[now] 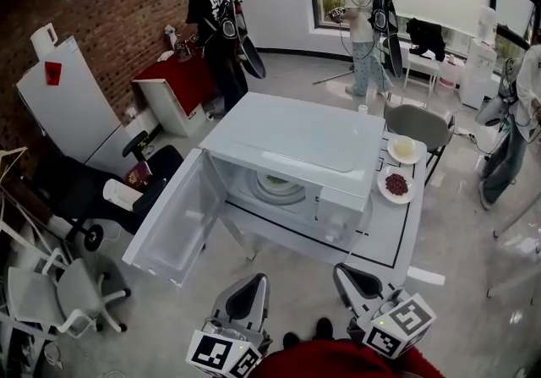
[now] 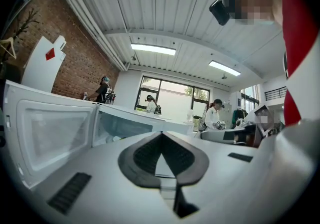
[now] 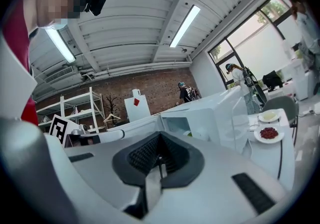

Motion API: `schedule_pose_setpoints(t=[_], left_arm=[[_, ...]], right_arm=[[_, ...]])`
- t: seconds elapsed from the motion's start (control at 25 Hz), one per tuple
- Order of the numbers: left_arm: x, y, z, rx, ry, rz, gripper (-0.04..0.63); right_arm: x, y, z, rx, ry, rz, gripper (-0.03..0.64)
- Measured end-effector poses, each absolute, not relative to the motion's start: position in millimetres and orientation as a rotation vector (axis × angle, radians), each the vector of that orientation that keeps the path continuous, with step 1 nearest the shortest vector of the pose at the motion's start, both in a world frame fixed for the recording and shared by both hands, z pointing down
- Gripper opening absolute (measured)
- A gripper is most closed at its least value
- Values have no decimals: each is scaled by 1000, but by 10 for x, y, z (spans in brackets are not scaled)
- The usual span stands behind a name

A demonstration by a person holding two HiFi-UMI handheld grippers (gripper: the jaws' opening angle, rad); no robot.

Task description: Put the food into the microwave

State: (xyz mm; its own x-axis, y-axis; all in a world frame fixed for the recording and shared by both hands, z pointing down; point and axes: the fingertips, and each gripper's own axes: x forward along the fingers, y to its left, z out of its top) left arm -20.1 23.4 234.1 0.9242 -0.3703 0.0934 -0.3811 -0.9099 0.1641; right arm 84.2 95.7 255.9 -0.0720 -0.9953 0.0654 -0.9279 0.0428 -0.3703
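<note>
My left gripper [image 1: 254,285] and right gripper [image 1: 345,273] are both closed and empty, near me. The boxy white microwave [image 1: 296,144] stands with its door open and a white plate of green food [image 1: 275,183] inside. A white plate of red food [image 1: 396,184] and a white plate of pale food [image 1: 405,148] sit to its right. Any plate I carry in should stay level and clear the door frame.

White table [image 1: 385,231], open microwave [image 1: 296,141], plate of red food [image 1: 396,185], plate of pale food [image 1: 405,148]

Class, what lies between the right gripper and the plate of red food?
Only bare table, marked with a black line, as the head view shows.
</note>
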Motion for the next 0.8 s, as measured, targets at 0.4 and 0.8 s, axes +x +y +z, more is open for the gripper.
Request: schedule_pose_setpoints(t=[0.4, 0.8], left_arm=[[-185, 310, 2384, 2934, -630, 93, 9], [-156, 320, 2413, 2931, -660, 98, 9]], right_arm=[[933, 1090, 2708, -2064, 2185, -416, 14], [985, 1029, 2631, -2060, 2257, -414, 14]])
